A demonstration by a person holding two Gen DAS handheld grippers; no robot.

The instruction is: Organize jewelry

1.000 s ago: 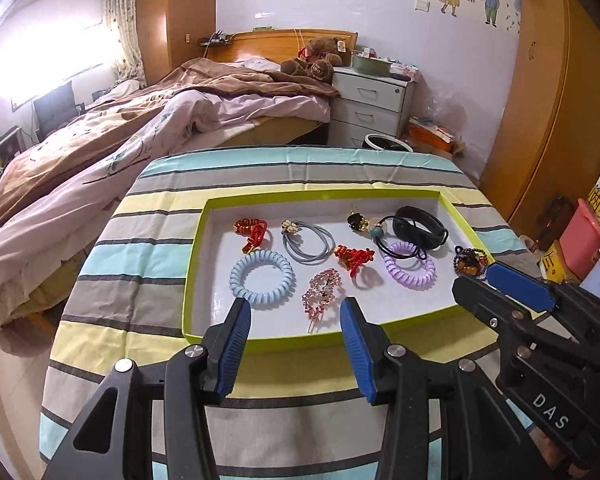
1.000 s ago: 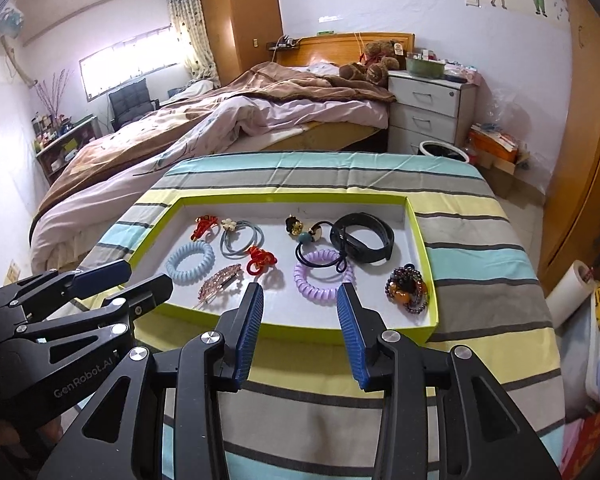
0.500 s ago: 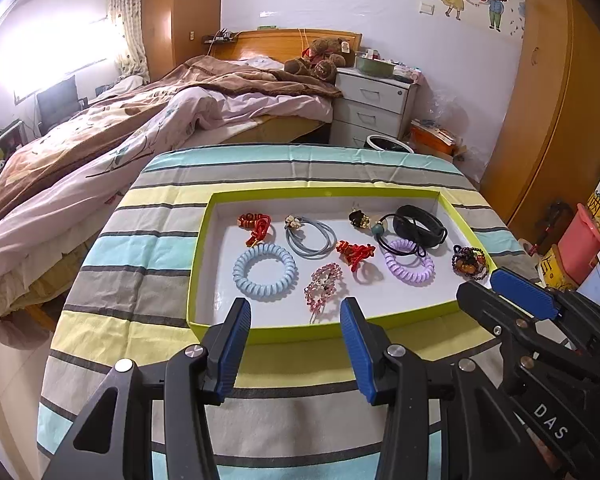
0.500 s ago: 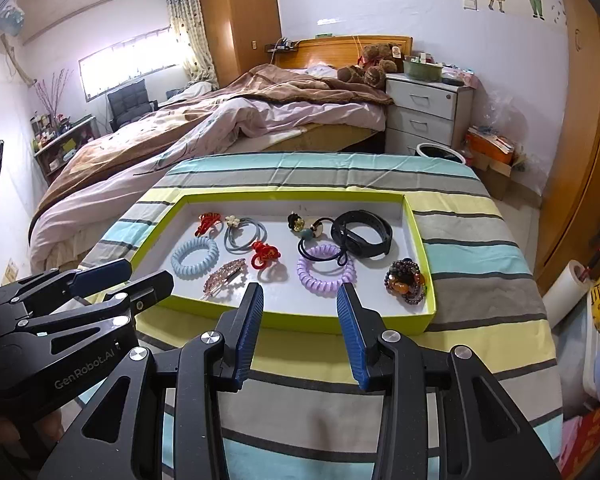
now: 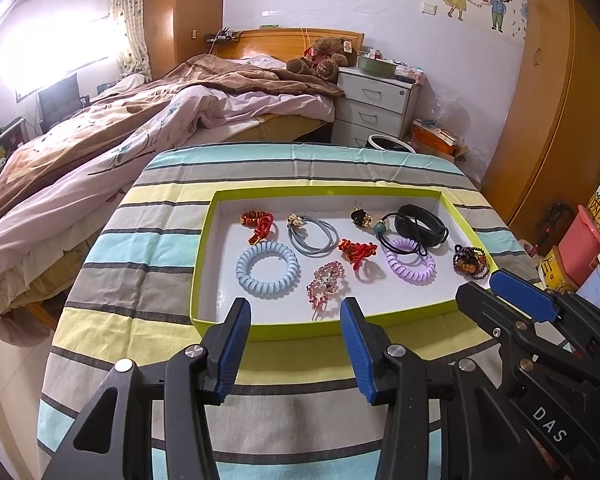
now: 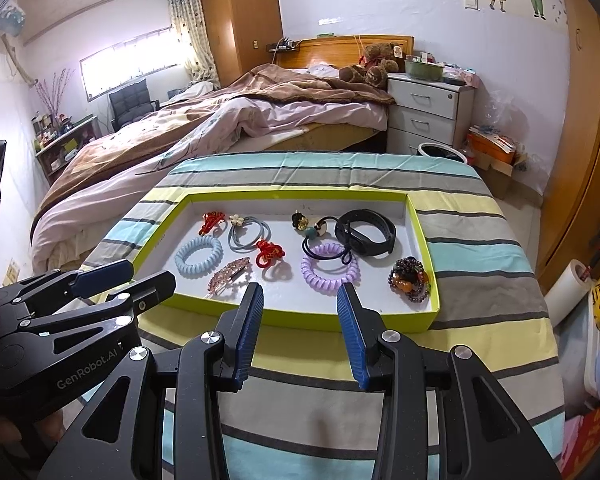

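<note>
Both sets of tongs hang empty over the near edge of the table, jaws parted wide with nothing between them: the left gripper sits just short of the tray's front wall, and the right gripper does the same beside it. From the left tongs, the pink clip lies at twelve o'clock, closest of all, with the blue coil at eleven and the red knot at one. Further out at one o'clock is the purple coil, partly overlapped by a black elastic, and past that the black band. The beads sit at two o'clock, close against the tray's right wall. At the far side, eleven to twelve, are a second red knot and the grey ties. Everything rests inside the tray, a shallow white box with a lime rim on the striped cloth. All of it looks light. I'd judge the coils springy and forgiving, best pinched across one side of the ring. The clip looks stiff and a bit delicate with its stones, so take it across its narrow body. The beads will likely slump and roll; grip the bunched middle.
</note>
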